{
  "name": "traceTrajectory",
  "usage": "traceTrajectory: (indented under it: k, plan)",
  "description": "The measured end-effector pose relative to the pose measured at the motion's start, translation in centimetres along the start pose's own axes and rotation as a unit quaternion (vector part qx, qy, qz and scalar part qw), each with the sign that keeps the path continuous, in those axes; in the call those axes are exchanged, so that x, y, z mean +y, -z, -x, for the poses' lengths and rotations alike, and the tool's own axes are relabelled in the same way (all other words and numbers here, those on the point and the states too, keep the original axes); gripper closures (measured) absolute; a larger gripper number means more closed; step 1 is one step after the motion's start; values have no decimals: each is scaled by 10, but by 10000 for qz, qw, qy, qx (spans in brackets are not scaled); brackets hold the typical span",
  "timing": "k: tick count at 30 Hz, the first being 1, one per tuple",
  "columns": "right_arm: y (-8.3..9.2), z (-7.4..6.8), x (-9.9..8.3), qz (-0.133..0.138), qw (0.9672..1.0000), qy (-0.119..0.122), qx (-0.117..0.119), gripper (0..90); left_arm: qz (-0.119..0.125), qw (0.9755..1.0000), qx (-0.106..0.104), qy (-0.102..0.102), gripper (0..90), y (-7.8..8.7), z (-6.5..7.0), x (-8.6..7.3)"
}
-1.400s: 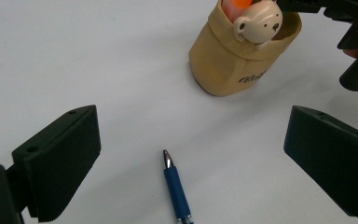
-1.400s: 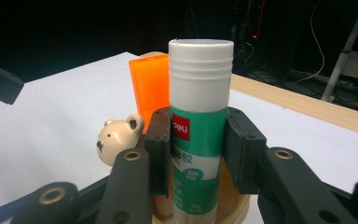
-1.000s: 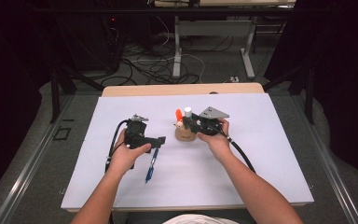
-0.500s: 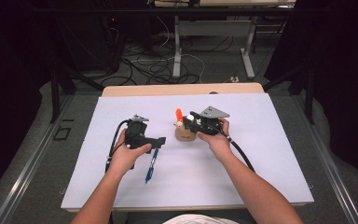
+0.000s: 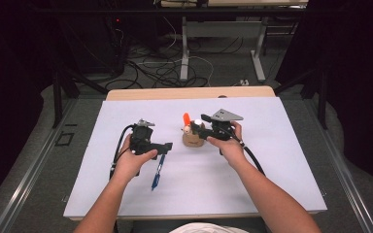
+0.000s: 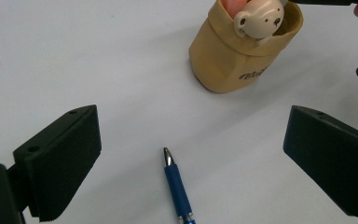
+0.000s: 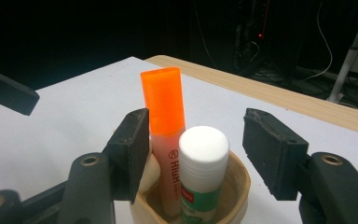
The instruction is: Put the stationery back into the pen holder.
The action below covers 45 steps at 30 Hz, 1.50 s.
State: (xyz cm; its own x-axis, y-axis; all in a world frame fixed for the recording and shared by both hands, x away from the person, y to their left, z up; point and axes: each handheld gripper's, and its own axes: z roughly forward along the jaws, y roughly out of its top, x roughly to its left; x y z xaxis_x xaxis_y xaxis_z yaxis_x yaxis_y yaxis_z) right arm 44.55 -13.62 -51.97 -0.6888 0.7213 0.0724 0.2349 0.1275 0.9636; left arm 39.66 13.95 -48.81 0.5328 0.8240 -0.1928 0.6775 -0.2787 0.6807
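Observation:
A tan cup (image 5: 193,141) with a small bear figure (image 6: 259,21) on its rim stands mid-table. It holds an orange highlighter (image 7: 165,116) and a white-capped glue stick (image 7: 203,163). My right gripper (image 5: 197,125) reaches over the cup from the right. Its jaws have just been opening and stand on either side of the two sticks (image 7: 196,149), with a gap at the right pad. My left gripper (image 5: 167,145) is open and held low over the sheet. The tip of a blue pen (image 6: 177,186) lies on the table between its jaws (image 6: 191,116).
A white sheet (image 5: 272,170) covers the table, and a wooden edge (image 5: 189,93) shows at the back. The blue pen (image 5: 157,171) lies in front of the left hand. Cables trail from both grippers. Dark floor with wires and table legs lies beyond.
The right gripper's jaws have spread apart around the glue stick, which now stands free in the cup. The left hand and the pen have not moved.

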Motion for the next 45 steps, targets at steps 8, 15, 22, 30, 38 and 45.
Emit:
traceTrajectory:
  k: [8, 15, 22, 30, 38, 45]
  plan:
    - [14, -2, 9, -61, 9998, -107, -130, 375, -17, 10000, -51, 80, 56, 0, -1, 0]
    - [30, 0, 17, -442, 9979, 68, -472, 284, -86, 9998, -77, 157, 57, -2, -1, -1]
    - [42, -1, 22, -414, 9977, -110, -529, 209, -65, 9996, -106, 240, 78, -2, -2, -1]
    - [51, -7, 24, -674, 9965, -189, -447, 151, -127, 9991, -179, 359, 147, -1, -5, -1]
    - [60, -14, 22, -864, 9953, -253, -347, 117, -175, 9985, -202, 484, 171, 1, -7, -1]
    - [70, -14, 19, -944, 9944, -364, -299, 47, -296, 9984, -144, 461, 234, 1, -7, -4]
